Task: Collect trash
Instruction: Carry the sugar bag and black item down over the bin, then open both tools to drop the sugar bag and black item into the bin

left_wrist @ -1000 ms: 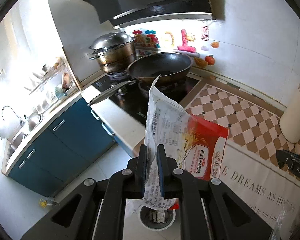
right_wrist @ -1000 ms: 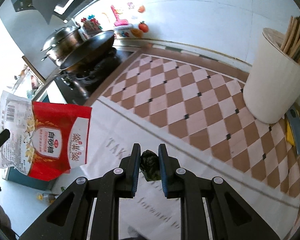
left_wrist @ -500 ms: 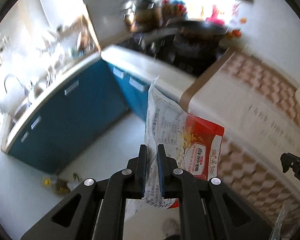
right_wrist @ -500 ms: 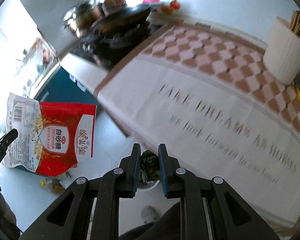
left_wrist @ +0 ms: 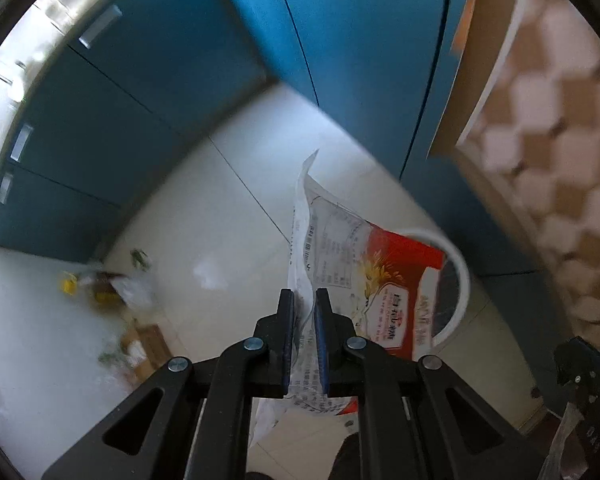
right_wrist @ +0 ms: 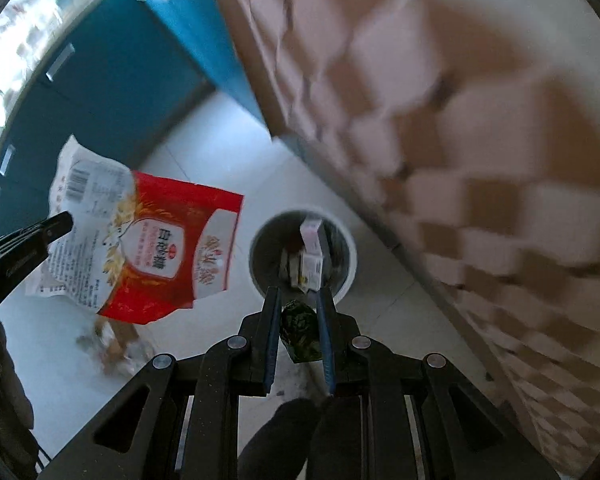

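My left gripper (left_wrist: 304, 296) is shut on the white edge of a red and white sugar bag (left_wrist: 364, 280), which hangs partly in front of a round white bin (left_wrist: 462, 280) on the floor. In the right wrist view the same sugar bag (right_wrist: 152, 244) hangs at the left, pinched by the left gripper's fingers (right_wrist: 58, 222). My right gripper (right_wrist: 298, 300) is shut on a dark green crumpled wrapper (right_wrist: 298, 330), just above the near rim of the white bin (right_wrist: 348, 248), which holds small cartons (right_wrist: 312, 260).
Blue cabinet doors (left_wrist: 148, 80) line the far side of the white tiled floor (left_wrist: 220, 216). The edge of a checked tablecloth (right_wrist: 480, 160) overhangs at the right, close to the bin. Scattered litter (left_wrist: 108, 284) lies on the floor at the left. A dark shoe (right_wrist: 296, 420) shows below the right gripper.
Both grippers have dropped from counter height to near the floor and tilted downward, each keeping its hold. The stove and pans have left view; the bin now lies under them.
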{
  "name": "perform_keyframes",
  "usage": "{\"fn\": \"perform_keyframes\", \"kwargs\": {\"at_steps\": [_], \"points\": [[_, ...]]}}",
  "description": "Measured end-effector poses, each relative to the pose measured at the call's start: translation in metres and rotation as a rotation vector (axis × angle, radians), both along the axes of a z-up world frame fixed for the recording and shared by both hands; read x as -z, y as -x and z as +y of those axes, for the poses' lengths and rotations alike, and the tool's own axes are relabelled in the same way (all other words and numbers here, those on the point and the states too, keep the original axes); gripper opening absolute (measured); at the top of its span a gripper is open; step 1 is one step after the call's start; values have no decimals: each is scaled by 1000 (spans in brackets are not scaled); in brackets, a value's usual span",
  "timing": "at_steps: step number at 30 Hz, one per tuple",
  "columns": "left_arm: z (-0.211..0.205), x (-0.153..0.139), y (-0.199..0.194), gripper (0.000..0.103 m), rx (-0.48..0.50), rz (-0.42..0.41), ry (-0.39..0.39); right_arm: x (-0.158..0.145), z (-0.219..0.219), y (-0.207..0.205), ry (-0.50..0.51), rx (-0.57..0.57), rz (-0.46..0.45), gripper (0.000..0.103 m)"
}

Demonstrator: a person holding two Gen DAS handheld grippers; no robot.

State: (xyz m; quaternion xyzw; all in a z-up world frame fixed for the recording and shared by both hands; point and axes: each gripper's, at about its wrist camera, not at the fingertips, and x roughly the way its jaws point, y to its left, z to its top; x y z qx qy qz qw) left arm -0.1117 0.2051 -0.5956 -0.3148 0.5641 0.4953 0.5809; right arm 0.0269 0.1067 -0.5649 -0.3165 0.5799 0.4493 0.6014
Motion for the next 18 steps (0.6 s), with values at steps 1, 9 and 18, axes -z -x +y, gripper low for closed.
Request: {"fn": "perform_keyframes", "kwargs": {"at_steps": [1,9,18], "points": [[2,24,-2,8,-2,8,18,20,2,-1,11,0,5,19],[9,189,-21,8,-8,32,150,210,14,-17,134,28,28,19],[8,249,-25,18,15,-27,273,303,37,-24,164,33,13,19]]}}
